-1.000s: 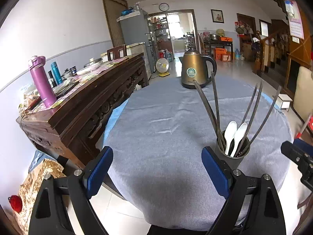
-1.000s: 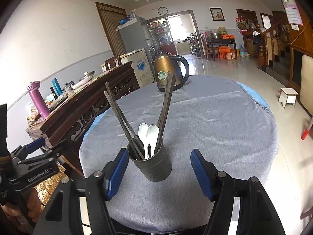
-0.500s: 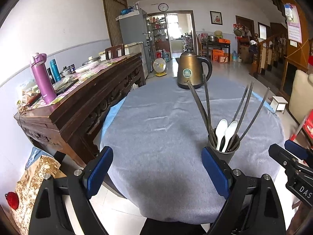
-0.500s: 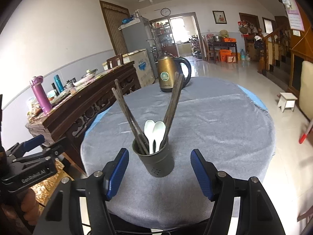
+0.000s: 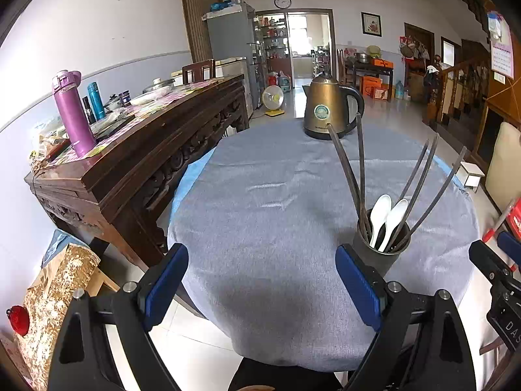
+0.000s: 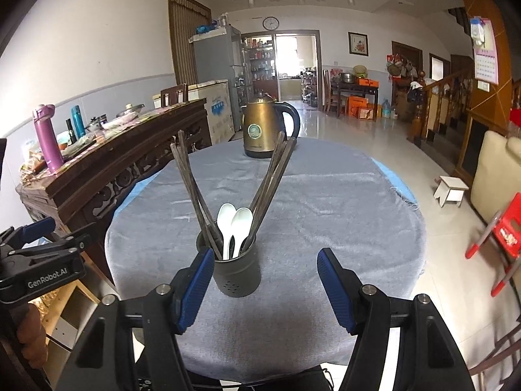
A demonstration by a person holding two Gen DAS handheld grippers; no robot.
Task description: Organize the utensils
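Note:
A dark grey utensil holder (image 6: 237, 273) stands near the front edge of a round table with a grey cloth (image 6: 325, 202). It holds several dark chopsticks (image 6: 270, 179) and two white spoons (image 6: 235, 224). It also shows in the left wrist view (image 5: 377, 254), right of centre. My right gripper (image 6: 265, 290) is open and empty, just in front of the holder, its left finger beside the holder's wall. My left gripper (image 5: 262, 286) is open and empty over the table's front edge, left of the holder.
A gold kettle (image 6: 265, 130) stands at the table's far side. A dark wooden sideboard (image 5: 136, 150) with a purple bottle (image 5: 73, 110) and clutter runs along the left. A white stool (image 6: 451, 189) and a red chair (image 6: 501, 234) stand on the floor right.
Both grippers have drawn back and up from the table, so the holder and kettle look farther off. Both stay open and empty. The holder has not moved.

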